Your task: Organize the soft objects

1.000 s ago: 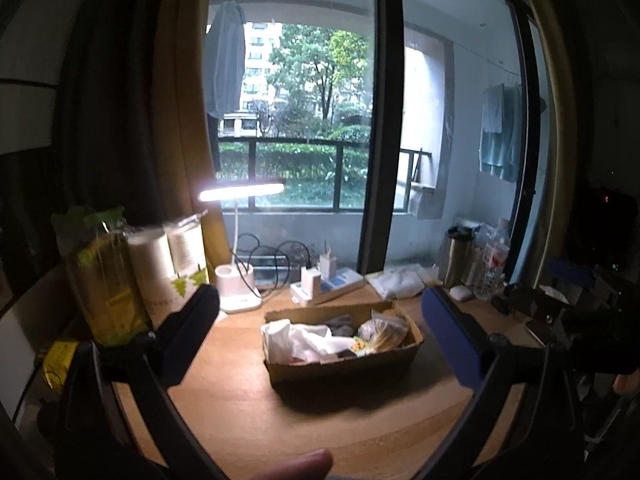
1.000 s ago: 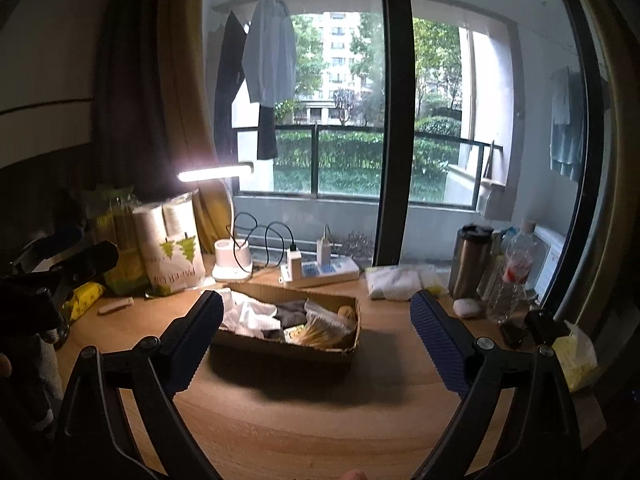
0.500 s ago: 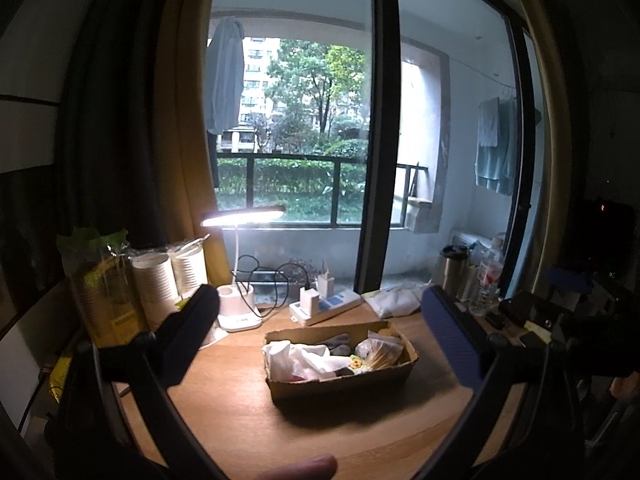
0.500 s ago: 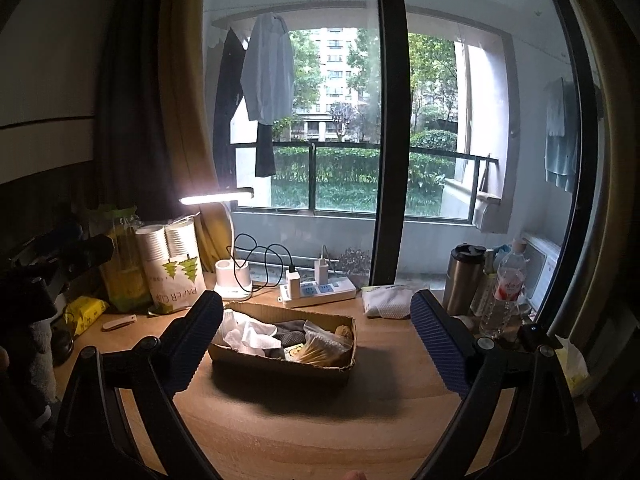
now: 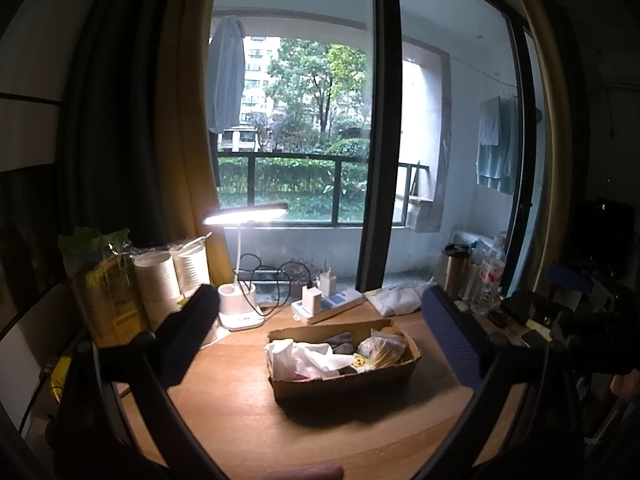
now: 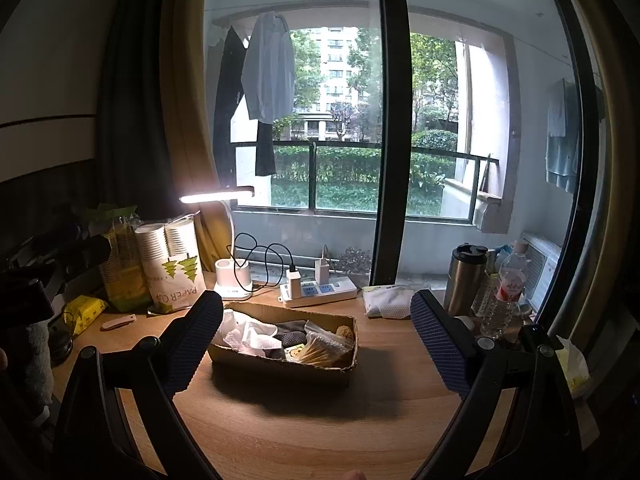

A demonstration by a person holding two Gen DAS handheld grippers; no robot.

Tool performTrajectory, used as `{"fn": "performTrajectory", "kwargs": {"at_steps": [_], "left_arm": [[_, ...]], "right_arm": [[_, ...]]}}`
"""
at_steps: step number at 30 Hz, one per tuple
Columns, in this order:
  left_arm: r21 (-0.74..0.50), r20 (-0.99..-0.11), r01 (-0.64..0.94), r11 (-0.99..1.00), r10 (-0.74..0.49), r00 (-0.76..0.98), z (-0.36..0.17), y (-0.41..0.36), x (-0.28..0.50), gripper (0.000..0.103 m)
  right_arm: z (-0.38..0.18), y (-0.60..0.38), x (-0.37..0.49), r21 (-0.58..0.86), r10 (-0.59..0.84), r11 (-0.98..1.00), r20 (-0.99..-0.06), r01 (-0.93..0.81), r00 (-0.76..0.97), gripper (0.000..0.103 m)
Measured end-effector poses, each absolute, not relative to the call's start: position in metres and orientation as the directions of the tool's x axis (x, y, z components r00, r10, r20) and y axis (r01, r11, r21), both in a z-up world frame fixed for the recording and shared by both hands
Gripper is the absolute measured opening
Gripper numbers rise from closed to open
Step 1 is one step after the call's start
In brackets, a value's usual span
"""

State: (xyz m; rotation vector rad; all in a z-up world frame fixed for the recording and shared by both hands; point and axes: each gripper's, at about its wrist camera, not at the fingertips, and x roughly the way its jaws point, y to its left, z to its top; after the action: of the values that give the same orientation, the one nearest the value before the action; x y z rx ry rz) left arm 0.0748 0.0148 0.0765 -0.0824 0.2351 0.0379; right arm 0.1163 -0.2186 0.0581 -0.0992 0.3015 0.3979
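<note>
Since the earlier frames both cameras have pulled back and up; the box looks smaller and lower, and more window shows. Left gripper (image 5: 316,338) is spread wide and holds nothing. Right gripper (image 6: 316,344) is spread wide too, also holding nothing. Both hang above the near desk (image 6: 320,432), well short of the box (image 6: 280,364).

The soft things lie inside the box: white cloth (image 5: 304,360) at its left end, dark socks (image 6: 290,336) in the middle, a crinkly bag (image 6: 324,346) at the right.

This fits either soft items already packed or a pile waiting to be sorted; I can't tell which.

If reaching in, come from above and pinch a fold, not the box wall.

Behind the box: lamp (image 6: 234,276), power strip (image 6: 320,292), paper cups (image 6: 172,264).
</note>
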Motion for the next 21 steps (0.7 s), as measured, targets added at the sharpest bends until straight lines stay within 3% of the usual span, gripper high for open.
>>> {"fn": "performTrajectory", "kwargs": {"at_steps": [21], "left_arm": [[-0.082, -0.238, -0.059, 0.995, 0.037, 0.971, 0.0730, 0.0181, 0.0736, 0.102]], "right_arm": [[0.0563, -0.2133, 0.1162, -0.045, 0.371, 0.914, -0.316, -0.404, 0.873, 0.097]]}}
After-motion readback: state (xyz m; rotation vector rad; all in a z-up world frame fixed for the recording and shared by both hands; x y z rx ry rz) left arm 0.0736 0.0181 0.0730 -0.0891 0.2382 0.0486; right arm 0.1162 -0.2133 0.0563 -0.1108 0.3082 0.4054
